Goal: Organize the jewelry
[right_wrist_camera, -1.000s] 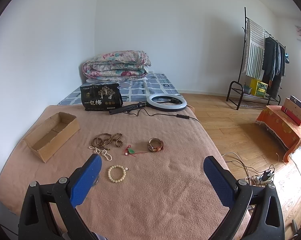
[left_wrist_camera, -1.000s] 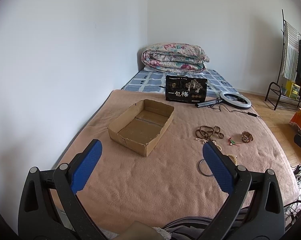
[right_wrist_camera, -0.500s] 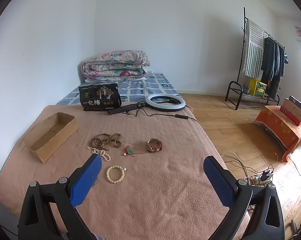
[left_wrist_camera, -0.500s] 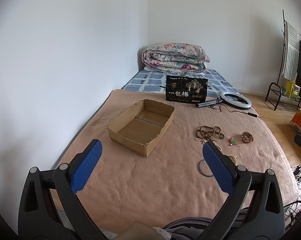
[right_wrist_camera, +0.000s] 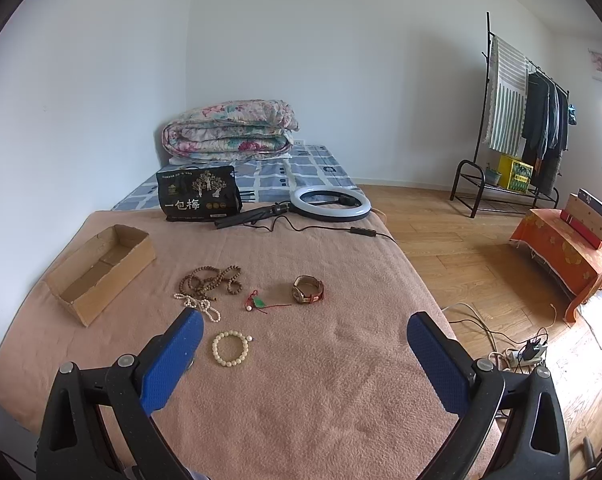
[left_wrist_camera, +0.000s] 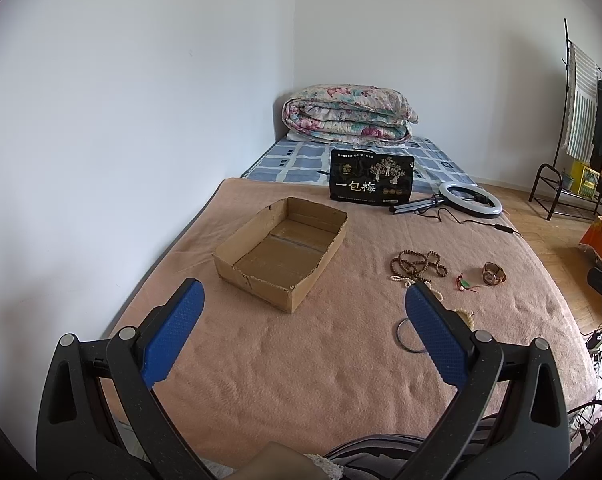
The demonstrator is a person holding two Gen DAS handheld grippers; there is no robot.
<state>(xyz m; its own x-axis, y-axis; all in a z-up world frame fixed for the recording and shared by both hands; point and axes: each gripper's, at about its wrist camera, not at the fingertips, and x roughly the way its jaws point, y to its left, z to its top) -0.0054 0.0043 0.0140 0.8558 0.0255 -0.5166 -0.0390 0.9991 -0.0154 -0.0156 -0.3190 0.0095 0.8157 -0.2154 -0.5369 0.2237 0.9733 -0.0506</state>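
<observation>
Jewelry lies on a pink blanket (right_wrist_camera: 321, 380): brown wooden beads (right_wrist_camera: 211, 279) (left_wrist_camera: 417, 265), a white pearl strand (right_wrist_camera: 199, 306), a red cord with a green pendant (right_wrist_camera: 257, 303) (left_wrist_camera: 465, 283), a wristwatch (right_wrist_camera: 308, 289) (left_wrist_camera: 494, 272), a cream bead bracelet (right_wrist_camera: 231, 348) and a thin dark ring (left_wrist_camera: 406, 336). An empty open cardboard box (left_wrist_camera: 281, 246) (right_wrist_camera: 101, 270) sits to their left. My left gripper (left_wrist_camera: 301, 306) is open, above the blanket near the box. My right gripper (right_wrist_camera: 305, 334) is open, above the blanket right of the bracelet.
A black printed bag (left_wrist_camera: 371, 176), a ring light (right_wrist_camera: 329, 200) with tripod and cable, and a folded quilt (left_wrist_camera: 347, 114) lie at the bed's far end. A clothes rack (right_wrist_camera: 521, 120), an orange-draped stand (right_wrist_camera: 569, 248) and floor cables (right_wrist_camera: 517, 354) are right. A wall runs along the left.
The right wrist view has shifted slightly, so the jewelry sits a little further left in it. The left gripper has not visibly moved. Both stay open.
</observation>
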